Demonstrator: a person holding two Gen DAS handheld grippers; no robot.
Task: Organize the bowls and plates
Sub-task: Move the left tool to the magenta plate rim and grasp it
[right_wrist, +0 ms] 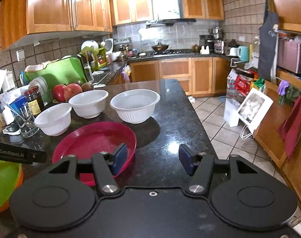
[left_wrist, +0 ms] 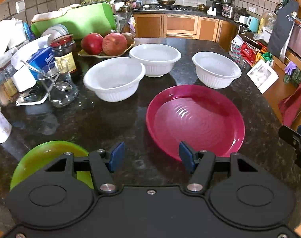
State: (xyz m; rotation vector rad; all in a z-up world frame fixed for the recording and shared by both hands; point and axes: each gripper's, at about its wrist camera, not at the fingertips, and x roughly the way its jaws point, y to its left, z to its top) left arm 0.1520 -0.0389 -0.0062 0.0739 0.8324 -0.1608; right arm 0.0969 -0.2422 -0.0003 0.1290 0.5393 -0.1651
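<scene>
Both grippers, left (left_wrist: 151,154) and right (right_wrist: 153,158), gape empty; three bowls (left_wrist: 113,78) and red plate (left_wrist: 196,119) remain unstacked.

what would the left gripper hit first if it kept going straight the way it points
Probably bare dark granite counter, passing between the red ribbed plastic plate and the nearest white ribbed bowl. Depth is unclear, and the left gripper has open jaws.
</scene>
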